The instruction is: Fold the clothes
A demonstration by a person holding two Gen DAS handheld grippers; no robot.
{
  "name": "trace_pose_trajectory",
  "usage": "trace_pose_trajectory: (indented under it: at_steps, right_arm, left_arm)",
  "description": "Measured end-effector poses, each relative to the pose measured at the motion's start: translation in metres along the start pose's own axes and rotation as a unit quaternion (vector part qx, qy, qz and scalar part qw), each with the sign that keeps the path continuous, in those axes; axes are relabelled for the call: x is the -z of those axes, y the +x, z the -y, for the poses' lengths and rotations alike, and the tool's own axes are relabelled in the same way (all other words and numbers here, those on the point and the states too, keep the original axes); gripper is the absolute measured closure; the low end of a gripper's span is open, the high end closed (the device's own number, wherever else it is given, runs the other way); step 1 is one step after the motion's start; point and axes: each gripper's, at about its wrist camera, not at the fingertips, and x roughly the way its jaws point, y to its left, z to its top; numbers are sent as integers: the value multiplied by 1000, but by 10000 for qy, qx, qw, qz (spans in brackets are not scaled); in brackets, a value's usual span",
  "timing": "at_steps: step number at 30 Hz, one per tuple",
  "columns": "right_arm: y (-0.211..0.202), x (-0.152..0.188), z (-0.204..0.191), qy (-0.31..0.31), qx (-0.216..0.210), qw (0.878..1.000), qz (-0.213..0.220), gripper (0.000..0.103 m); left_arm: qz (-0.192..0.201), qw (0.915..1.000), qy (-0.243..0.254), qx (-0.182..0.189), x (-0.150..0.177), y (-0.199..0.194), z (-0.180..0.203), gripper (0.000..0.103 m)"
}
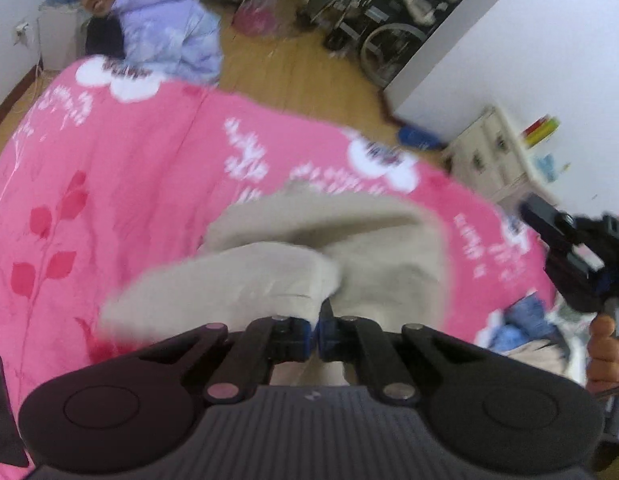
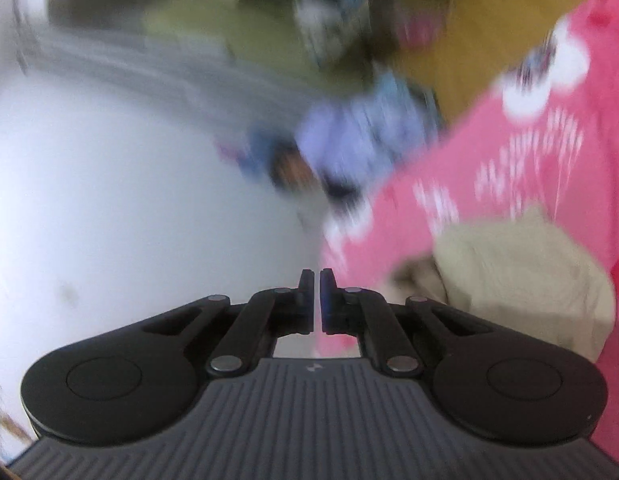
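Note:
A beige garment (image 1: 329,256) lies partly folded on a pink floral bedspread (image 1: 129,184). My left gripper (image 1: 315,326) is shut on a fold of the beige garment and holds it lifted above the rest. My right gripper (image 2: 316,300) is shut with nothing between its fingers, off the bed's edge, with the garment (image 2: 521,280) to its right. The right gripper also shows in the left wrist view (image 1: 569,248) at the far right, held by a hand. The right wrist view is heavily blurred.
A child in a lilac puffer jacket (image 1: 161,24) leans at the far edge of the bed. A wheelchair (image 1: 389,40) stands on the wooden floor beyond. A white drawer cabinet (image 1: 493,152) stands by the wall at right. Blue clothes (image 1: 521,320) lie at the bed's right edge.

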Motion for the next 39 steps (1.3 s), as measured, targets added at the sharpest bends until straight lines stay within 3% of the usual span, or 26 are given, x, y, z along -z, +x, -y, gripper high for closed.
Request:
trace_pose_trajectory:
  at_steps: [8, 13, 14, 15, 16, 17, 18, 20, 24, 27, 32, 34, 36, 39]
  right_arm:
    - [-89, 2, 17, 197, 163, 9974, 679, 101]
    - [-145, 3, 27, 320, 265, 9930, 1101, 98]
    - [-156, 3, 30, 345, 285, 9919, 1186, 98]
    - [-167, 3, 32, 369, 305, 9907, 1270, 98]
    - [-178, 4, 34, 394, 325, 9895, 1354, 98]
    - [-189, 4, 36, 418, 346, 9881, 1438, 98]
    - [-200, 4, 38, 442, 366, 9867, 1522, 98]
    - [-222, 4, 42, 491, 406, 9836, 1689, 97]
    - [-162, 4, 31, -271, 738, 9892, 1234, 96]
    - [-112, 3, 21, -879, 994, 9875, 849, 86]
    - [-29, 3, 5, -1880, 1406, 9718, 199, 53]
    - [5, 2, -1, -2272, 1565, 9612, -63, 32]
    - [38, 2, -8, -2659, 1720, 9480, -324, 21]
    - [88, 2, -17, -3225, 1944, 9236, -715, 21]
  left_arm:
    - [755, 9959, 318, 373, -53, -66, 74, 100]
    - [701, 9857, 1021, 1147, -80, -75, 157, 98]
    - [522, 9816, 1281, 1319, -80, -69, 177, 89]
    - [370, 9769, 1581, 1392, -75, -62, 196, 71]
    - [268, 9719, 1886, 1383, -66, -54, 212, 61]
    - [177, 9668, 2182, 1316, -55, -45, 227, 42]
    - [117, 9633, 2384, 1228, -44, -38, 236, 32]
    - [-35, 9617, 2516, 1083, -23, -22, 241, 28]
    - [-633, 9695, 2193, 895, 10, -1, 215, 22]
    - [-860, 9798, 1756, 417, 22, -2, 175, 22]
    - [-555, 9925, 926, -575, 22, -32, 104, 22]
    - [-273, 9932, 572, -980, 17, -45, 75, 20]
    - [-16, 9907, 269, -1331, 17, -54, 51, 11]
    - [216, 9858, -136, -1661, 21, -57, 15, 11]
